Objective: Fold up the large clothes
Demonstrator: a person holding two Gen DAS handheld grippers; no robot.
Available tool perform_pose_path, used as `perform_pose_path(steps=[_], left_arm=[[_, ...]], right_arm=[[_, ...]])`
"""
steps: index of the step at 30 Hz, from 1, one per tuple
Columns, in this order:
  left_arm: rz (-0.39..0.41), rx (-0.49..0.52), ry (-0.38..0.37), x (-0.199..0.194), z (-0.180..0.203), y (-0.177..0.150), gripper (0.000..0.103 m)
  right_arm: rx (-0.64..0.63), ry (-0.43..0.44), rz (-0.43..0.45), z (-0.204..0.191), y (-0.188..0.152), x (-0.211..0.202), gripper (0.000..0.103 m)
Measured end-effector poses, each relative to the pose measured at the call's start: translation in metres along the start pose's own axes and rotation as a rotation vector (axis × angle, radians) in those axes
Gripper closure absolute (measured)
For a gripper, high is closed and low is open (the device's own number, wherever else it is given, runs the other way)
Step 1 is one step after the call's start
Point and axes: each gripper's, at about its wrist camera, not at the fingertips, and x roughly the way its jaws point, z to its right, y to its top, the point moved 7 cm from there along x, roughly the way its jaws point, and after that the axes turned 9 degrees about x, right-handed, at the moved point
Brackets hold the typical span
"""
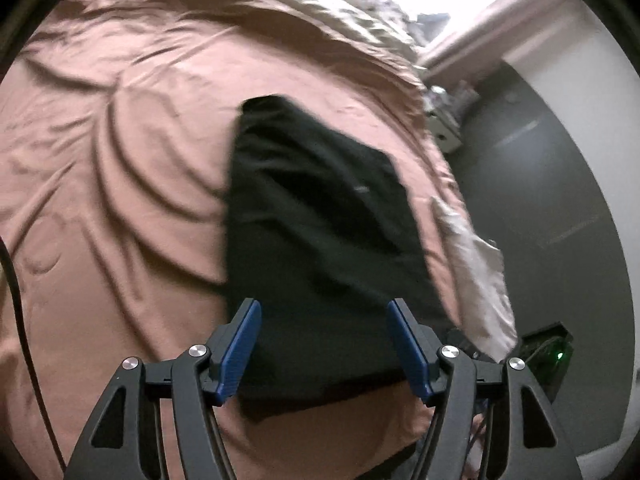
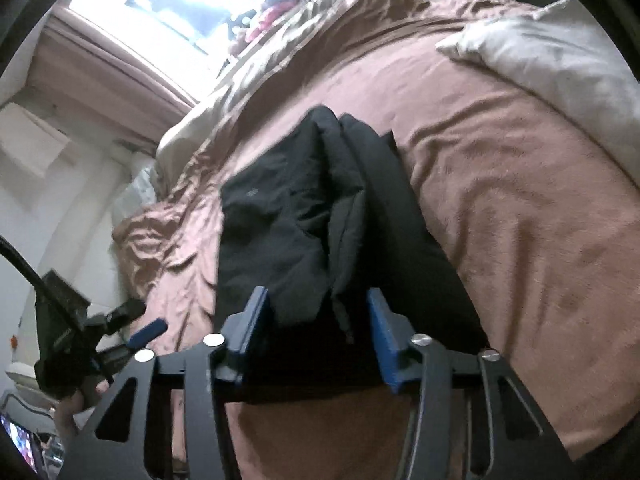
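Note:
A black garment [image 1: 316,240] lies folded in a long bundle on a brown bedspread [image 1: 120,184]. In the right wrist view the black garment [image 2: 304,216] shows layered folds and a small pale logo. My left gripper [image 1: 324,312] is open and empty, its blue pads wide apart above the garment's near end. My right gripper [image 2: 318,300] is open and empty, also above the garment's near end. The left gripper also shows in the right wrist view [image 2: 148,330], off the bed's left side, held by a hand.
A pale pillow [image 2: 560,72] lies on the bed's right side. A beige blanket [image 2: 248,76] and piled clothes [image 2: 276,12] lie at the far end below a bright window [image 2: 176,4]. Dark floor [image 1: 540,200] and a device with a green light [image 1: 556,354] lie beyond the bed edge.

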Motion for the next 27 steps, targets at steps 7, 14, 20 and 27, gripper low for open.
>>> perform_pose_path(steps=[7,14,20,27], left_arm=[[-0.109,-0.052,0.093,0.042,-0.036,-0.038,0.036],[-0.111,-0.024,0.057,0.054,-0.016,-0.048,0.059],[-0.113,0.038,0.056,0.055,0.012,-0.041,0.068],[-0.153,0.088,0.104,0.070,0.019,-0.046,0.068]], right_arm=[[0.007,0.050,0.013,0.003,0.006,0.013,0.092],[0.021,0.063,0.082,0.012,-0.005,-0.004,0.095],[0.056,0.060,0.111,0.034,-0.009,-0.025,0.095],[0.162,0.076,0.069,0.069,-0.017,-0.016,0.095]])
